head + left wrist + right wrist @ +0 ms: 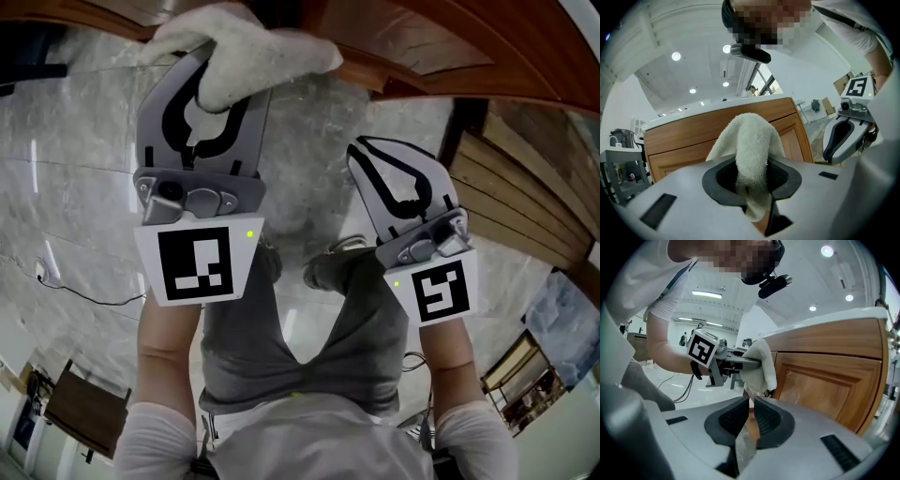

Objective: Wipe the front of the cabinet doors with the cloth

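Observation:
My left gripper (217, 89) is shut on a white terry cloth (246, 47), which bulges out past its fingertips. The cloth touches or nearly touches the lower edge of the brown wooden cabinet door (422, 42). In the left gripper view the cloth (751, 140) rises from the jaws of the left gripper (751, 178) in front of the panelled cabinet doors (689, 136). My right gripper (367, 150) hangs to the right, a little lower, shut with nothing in it. Its own view shows its jaws (751, 416) closed, with the cloth (761, 364) and a door panel (825, 380) beyond.
Below lies a grey marble floor (75, 197) with a thin cable (89, 292) across it. The person's legs (309, 328) stand between the two grippers. A slatted wooden panel (525, 202) runs along the right. A dark piece of furniture (84, 408) stands at the lower left.

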The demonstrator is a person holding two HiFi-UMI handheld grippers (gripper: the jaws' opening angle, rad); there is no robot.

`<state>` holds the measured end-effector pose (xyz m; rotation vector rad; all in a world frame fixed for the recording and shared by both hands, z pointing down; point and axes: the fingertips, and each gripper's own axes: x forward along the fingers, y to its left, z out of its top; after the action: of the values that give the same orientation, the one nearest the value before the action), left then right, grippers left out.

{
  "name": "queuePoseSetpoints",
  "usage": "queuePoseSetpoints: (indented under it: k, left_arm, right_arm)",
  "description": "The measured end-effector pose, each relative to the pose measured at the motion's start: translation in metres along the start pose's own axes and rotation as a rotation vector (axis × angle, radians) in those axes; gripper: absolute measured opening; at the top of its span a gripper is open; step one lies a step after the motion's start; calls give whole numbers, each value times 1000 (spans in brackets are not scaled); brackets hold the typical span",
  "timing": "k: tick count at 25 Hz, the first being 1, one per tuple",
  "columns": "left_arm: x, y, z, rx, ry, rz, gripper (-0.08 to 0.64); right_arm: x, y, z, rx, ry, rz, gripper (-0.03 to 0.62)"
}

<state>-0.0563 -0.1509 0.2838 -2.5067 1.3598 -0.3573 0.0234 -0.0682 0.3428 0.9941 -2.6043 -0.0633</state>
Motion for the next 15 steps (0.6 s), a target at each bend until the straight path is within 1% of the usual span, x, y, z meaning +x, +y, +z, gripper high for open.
queuePoseSetpoints:
  k: [3,6,11,13,15]
  left_arm:
    - [7,-1,-9,21,0,1,114]
    - [10,3,-16,31,-12,4,114]
    - [27,8,-14,87,-91,32,114]
    - [32,6,-10,104,-127,42,114]
    - [31,3,-8,131,-139,43,114]
  right_arm:
    - [7,-3,-16,-3,-23,-6,57]
    - [16,0,-32,-14,-39,15,57]
    - [31,-8,-54,-53,-94,5,57]
    - [34,-6,-59,-45,-124,6,57]
    - [33,-3,-63,-23,-153,3,57]
